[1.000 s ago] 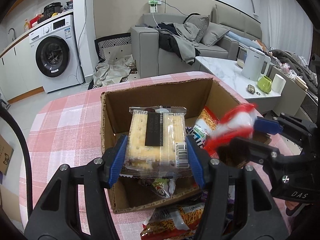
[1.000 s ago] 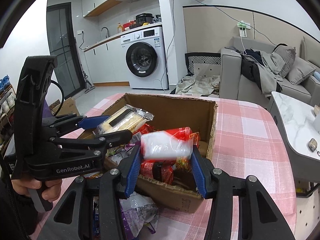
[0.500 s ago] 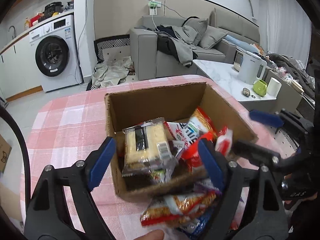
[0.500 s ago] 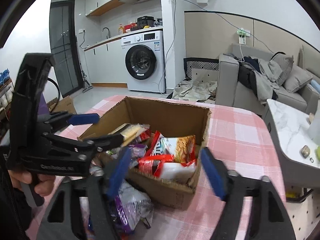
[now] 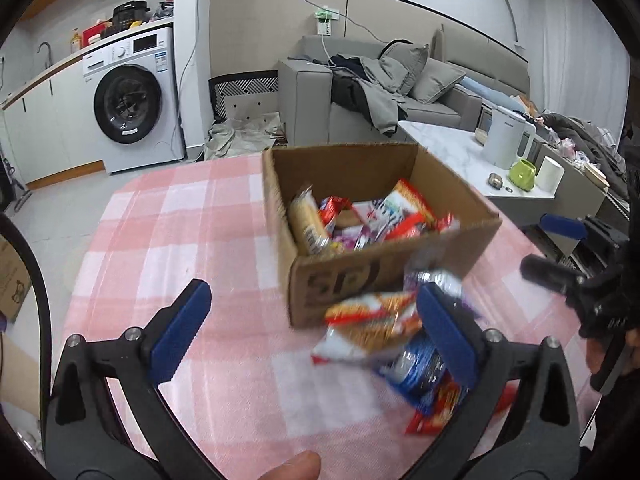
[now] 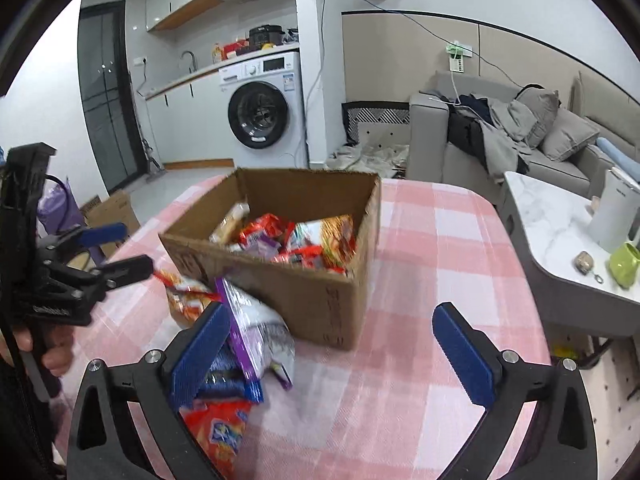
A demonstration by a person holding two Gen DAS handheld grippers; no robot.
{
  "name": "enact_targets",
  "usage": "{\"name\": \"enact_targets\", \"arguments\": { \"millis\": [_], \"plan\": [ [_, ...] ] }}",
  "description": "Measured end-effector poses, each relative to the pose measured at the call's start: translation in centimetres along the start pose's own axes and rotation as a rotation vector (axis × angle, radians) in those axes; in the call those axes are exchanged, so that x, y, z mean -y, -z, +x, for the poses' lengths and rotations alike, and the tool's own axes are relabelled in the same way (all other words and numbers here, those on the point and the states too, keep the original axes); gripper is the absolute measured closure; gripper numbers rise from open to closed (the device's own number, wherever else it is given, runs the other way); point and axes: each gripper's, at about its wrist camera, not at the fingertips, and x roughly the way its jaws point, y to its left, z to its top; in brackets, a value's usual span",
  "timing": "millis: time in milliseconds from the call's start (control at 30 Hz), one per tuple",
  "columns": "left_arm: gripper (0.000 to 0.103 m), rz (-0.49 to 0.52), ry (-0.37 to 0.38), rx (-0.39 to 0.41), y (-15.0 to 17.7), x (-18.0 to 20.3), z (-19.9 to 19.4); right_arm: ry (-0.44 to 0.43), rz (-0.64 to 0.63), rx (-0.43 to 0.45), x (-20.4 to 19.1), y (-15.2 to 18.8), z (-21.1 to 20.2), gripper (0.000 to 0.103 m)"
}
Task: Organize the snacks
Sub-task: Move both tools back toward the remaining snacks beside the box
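You held both grippers with their jaws spread wide and nothing between them. Your left gripper [image 5: 312,332] hovered over the pink checked worktop [image 5: 192,240], just in front of the cardboard box [image 5: 360,284]. Your right gripper [image 6: 332,348] hung near the box's front right corner. The box stood on the worktop with several snack packets [image 6: 296,240] lying inside it, among them a pale cracker pack [image 5: 306,222] against the left wall. A loose pile of packets [image 5: 384,328] lay on the worktop touching the box's front, including a purple-edged bag [image 6: 252,324] and a red packet [image 6: 218,432].
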Motion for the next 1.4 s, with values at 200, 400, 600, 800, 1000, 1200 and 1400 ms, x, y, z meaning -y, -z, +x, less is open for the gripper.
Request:
{"name": "enact_targets", "arguments": {
  "millis": [200, 400, 600, 800, 1000, 1200, 1400],
  "plan": [
    [0.001, -0.018, -0.016, -0.016, 2.1, -1.2, -1.7, 0.026, -0.02, -0.016, -0.2, 2.1, -1.2, 0.0],
    [0.001, -0.042, -0.007, -0.042, 3.6, -1.3, -2.2, -0.018, 0.006, -0.026, -0.4, 3.7, -2.6, 0.0],
    [0.001, -0.016, 0.003, -0.074, 4.8, -0.1, -2.2, -0.042, -0.018, -0.051, -1.7, 4.6, -2.6, 0.0],
    [0.001, 0.011, 0.008, -0.093, 5.2, 0.7, -2.4, -0.094, -0.042, -0.062, -3.0, 4.7, -2.7, 0.0],
    [0.001, 0.016, 0.009, -0.108, 5.4, 1.0, -2.1, -0.122, -0.069, -0.097, -4.5, 5.2, -1.9, 0.0],
    [0.001, 0.008, 0.003, -0.128, 5.7, 0.7, -1.4, -0.192, -0.088, -0.172, -5.7, 6.5, 0.0, 0.0],
    [0.001, 0.014, 0.008, -0.14, 6.0, 0.7, -0.9, -0.218, -0.089, -0.232, -6.7, 7.7, 2.2, 0.0]
  ]
}}
